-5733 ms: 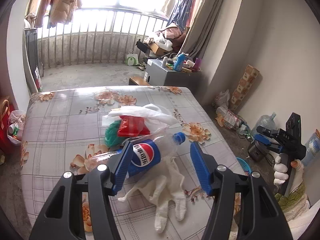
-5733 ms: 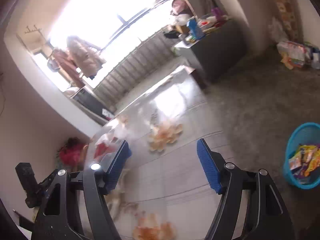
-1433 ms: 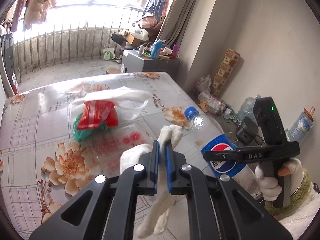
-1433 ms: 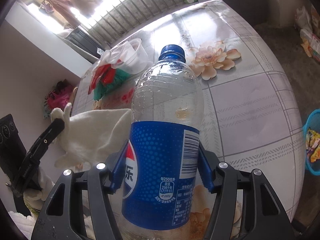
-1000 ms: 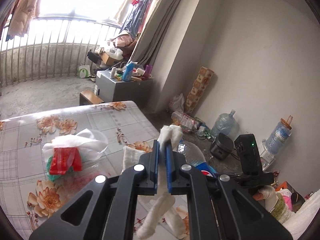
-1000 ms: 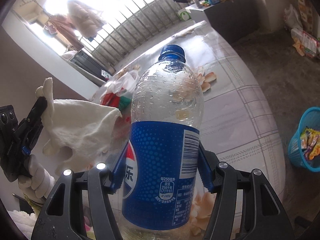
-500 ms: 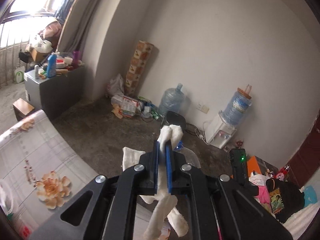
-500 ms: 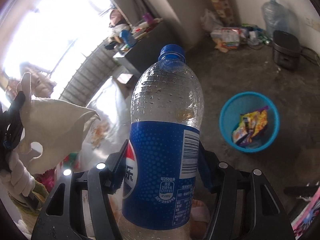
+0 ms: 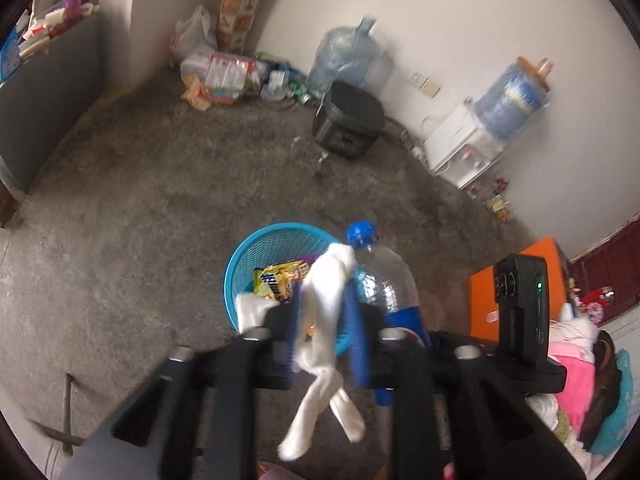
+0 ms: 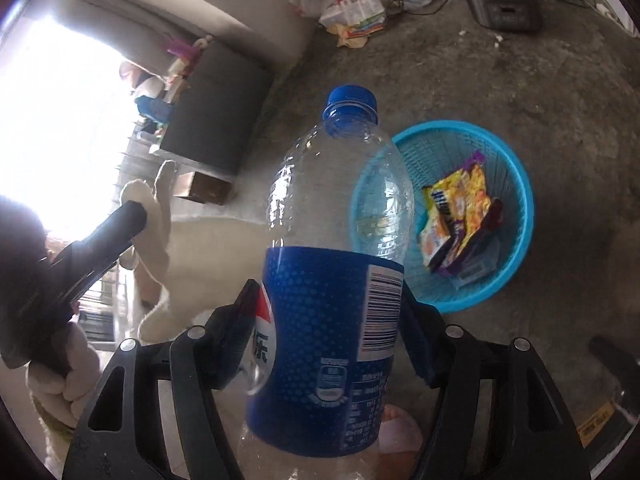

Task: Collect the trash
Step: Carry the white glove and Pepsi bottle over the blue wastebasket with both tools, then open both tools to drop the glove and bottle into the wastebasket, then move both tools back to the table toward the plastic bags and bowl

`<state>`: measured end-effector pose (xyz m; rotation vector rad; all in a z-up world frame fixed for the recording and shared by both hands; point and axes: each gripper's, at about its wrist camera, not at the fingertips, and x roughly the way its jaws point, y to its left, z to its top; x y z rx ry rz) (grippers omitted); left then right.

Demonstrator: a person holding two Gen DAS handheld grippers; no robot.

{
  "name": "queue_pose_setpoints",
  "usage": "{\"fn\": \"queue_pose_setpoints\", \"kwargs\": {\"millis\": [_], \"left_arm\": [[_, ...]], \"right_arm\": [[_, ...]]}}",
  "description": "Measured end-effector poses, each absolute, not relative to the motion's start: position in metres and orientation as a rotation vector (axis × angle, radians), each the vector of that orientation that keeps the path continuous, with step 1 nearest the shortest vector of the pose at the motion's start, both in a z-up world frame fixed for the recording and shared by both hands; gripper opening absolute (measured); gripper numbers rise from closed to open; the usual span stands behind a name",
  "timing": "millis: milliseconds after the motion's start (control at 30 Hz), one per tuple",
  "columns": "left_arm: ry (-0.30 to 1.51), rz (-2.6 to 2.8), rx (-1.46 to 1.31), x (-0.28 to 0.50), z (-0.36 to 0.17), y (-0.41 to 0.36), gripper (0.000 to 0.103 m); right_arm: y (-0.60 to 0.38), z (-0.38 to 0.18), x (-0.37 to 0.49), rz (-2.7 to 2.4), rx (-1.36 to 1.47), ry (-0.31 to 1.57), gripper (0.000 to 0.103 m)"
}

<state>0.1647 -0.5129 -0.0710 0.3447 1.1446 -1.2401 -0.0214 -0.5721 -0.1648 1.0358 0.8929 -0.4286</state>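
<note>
Our left hand-held gripper (image 9: 325,320), jaws parted, is letting the white glove (image 9: 320,320) slip above the blue basket (image 9: 256,248); right hand-held gripper (image 10: 332,312) clamps the bottle (image 10: 332,280) at the basket's nine o'clock — released there, we'd miss.

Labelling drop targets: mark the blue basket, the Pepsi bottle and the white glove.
blue basket (image 10: 516,216): right wrist view, right rim.
Pepsi bottle (image 10: 320,320): right wrist view, blue label, mid-body.
white glove (image 9: 324,296): left wrist view, cloth between the tool fingers.
</note>
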Motion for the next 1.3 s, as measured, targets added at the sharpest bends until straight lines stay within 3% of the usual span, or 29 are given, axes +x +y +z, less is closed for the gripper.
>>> {"fn": "queue_pose_setpoints", "kwargs": {"millis": [133,367,633,867,1100,1300], "left_arm": [[1.087,-1.174,0.365,0.171,-0.098,-0.542,0.06],[1.022,-1.164,0.315,0.183,-0.089,-0.512,0.062],[0.823,-1.24,0.231,0.17,-0.002,-0.456,0.063],[0.593,-1.246,0.136,0.147,0.092,-0.374,0.078],[0.448,-1.094,0.066,0.122,0.144,-0.269,0.096],[0.404,-0.889,0.024,0.117,0.159,-0.18,0.098]], "right_arm": [[-0.594,-0.193,-0.014,-0.506,1.013,0.918,0.07],[-0.585,-0.185,-0.044,-0.536,0.989,0.842,0.07],[-0.565,-0.151,-0.067,-0.595,0.965,0.689,0.07],[-0.515,-0.078,-0.064,-0.601,0.729,0.581,0.071],[-0.471,-0.007,-0.067,-0.595,0.532,0.422,0.095],[-0.435,0.024,-0.064,-0.557,0.417,0.379,0.095]]}}
